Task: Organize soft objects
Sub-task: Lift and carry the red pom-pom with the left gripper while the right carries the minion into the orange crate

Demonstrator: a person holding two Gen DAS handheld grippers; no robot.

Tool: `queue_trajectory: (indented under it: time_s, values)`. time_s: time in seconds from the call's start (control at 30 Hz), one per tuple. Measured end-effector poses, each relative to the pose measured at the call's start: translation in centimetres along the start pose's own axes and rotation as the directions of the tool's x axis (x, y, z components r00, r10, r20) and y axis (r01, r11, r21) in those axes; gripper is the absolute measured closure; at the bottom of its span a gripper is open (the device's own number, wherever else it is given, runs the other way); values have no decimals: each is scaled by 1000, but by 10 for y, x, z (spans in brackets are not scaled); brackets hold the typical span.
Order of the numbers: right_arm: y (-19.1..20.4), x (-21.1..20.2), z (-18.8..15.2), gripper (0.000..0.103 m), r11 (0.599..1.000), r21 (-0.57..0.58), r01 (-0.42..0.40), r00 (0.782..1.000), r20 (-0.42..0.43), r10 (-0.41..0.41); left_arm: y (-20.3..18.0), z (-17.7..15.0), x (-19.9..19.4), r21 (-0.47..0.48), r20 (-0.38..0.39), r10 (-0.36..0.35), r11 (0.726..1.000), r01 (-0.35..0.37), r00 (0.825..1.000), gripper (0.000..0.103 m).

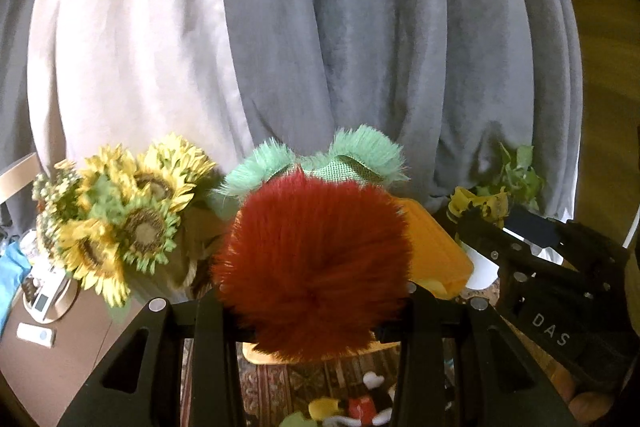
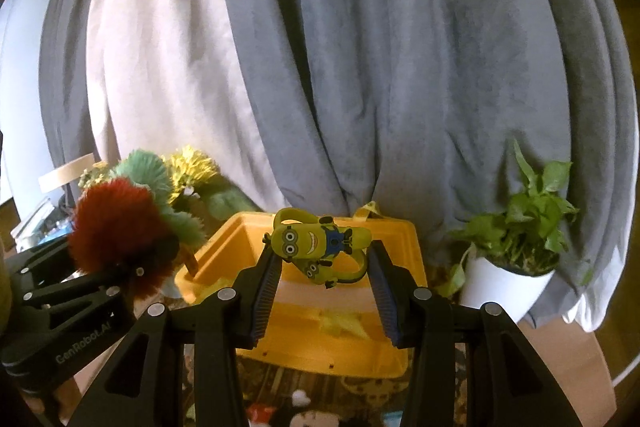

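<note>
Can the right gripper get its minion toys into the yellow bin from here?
Probably yes: the right gripper holds the minion toys in front of the open yellow bin, with nothing visible between.

Red-and-green fluffy toy (image 1: 312,267), yellow-and-blue minion toy (image 2: 318,247), orange bin (image 2: 400,343).

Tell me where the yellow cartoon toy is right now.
In the right wrist view, the yellow cartoon toy is held between the right gripper fingers, above the orange bin, with the potted plant to its right.
</note>
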State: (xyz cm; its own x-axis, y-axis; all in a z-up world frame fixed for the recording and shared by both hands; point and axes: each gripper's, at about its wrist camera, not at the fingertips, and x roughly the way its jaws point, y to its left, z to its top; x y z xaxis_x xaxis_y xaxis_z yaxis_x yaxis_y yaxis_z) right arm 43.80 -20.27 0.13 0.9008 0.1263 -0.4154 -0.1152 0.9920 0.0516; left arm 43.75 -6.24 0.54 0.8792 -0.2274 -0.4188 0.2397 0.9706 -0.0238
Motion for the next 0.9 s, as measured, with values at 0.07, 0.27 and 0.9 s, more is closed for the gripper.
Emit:
queue_trajectory:
  time_s: [0.07, 0.27, 0.9]
  values:
    - [-5, 12, 4, 58, 1000, 12, -4, 1000, -15, 4, 1, 5, 11, 6, -10, 0, 1000, 0, 1000, 65]
    - [-17, 51, 14, 58, 999, 45, -3, 996, -85, 7, 4, 17, 44, 32, -64, 21, 999, -19, 998, 65]
    - [-56, 161, 11, 57, 988, 155, -17, 894, -440, 84, 10, 18, 160, 50, -420, -9, 998, 33, 908, 63]
